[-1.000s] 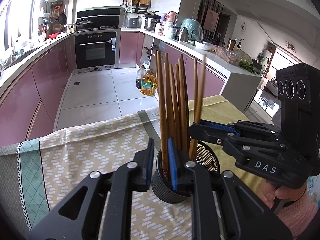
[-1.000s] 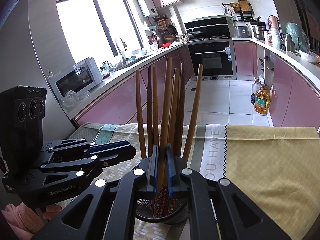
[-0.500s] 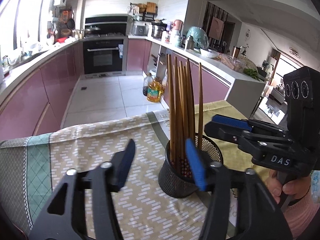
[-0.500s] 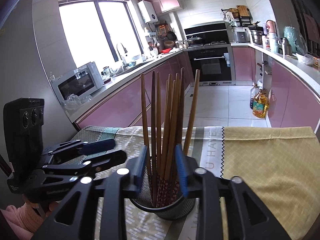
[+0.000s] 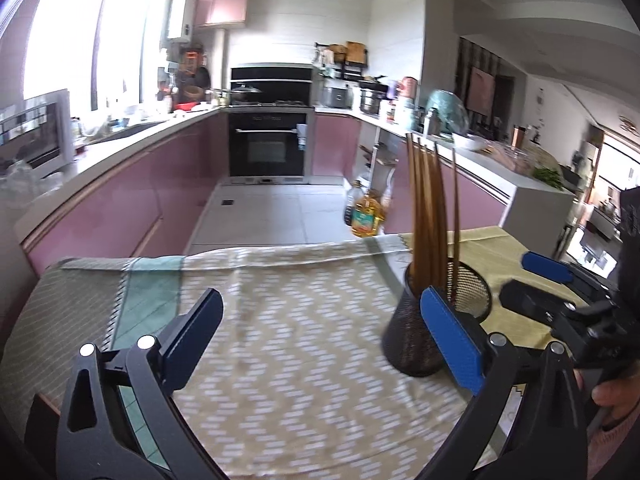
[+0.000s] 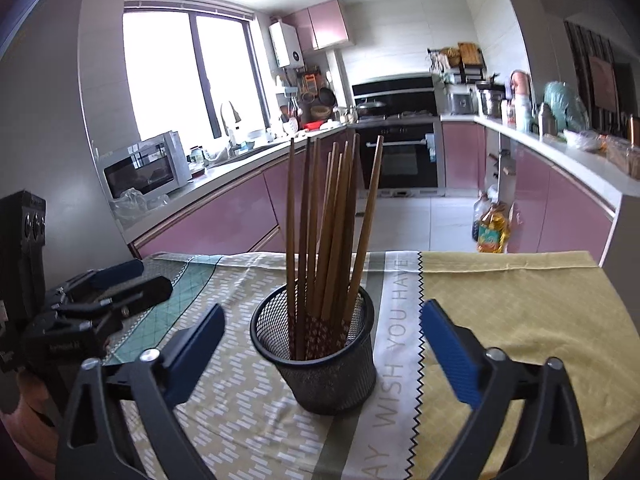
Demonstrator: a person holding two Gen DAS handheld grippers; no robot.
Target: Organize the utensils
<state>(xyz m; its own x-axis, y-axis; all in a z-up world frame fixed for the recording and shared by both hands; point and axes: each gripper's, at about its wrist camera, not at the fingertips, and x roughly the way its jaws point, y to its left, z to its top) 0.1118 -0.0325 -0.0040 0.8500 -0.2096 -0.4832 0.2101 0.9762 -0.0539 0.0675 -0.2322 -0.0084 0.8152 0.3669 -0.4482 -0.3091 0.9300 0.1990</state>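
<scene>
Black wire-mesh cup (image 6: 316, 356) w/ long brown wooden chopsticks (image 6: 328, 232) stands upright on patterned tablecloth (image 6: 500, 320), dead ahead of right gripper (image 6: 320, 344), which is nearer; left gripper (image 5: 320, 336) sits off to its left. Both jaws opening, nothing pressed. Chopstick tips blur inside the mesh; no count possible.

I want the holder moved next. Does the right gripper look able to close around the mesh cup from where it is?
Probably yes. The right gripper, jaws opening and empty, faces the mesh cup head-on with only tablecloth around it; the left gripper sits off to the side.
</scene>
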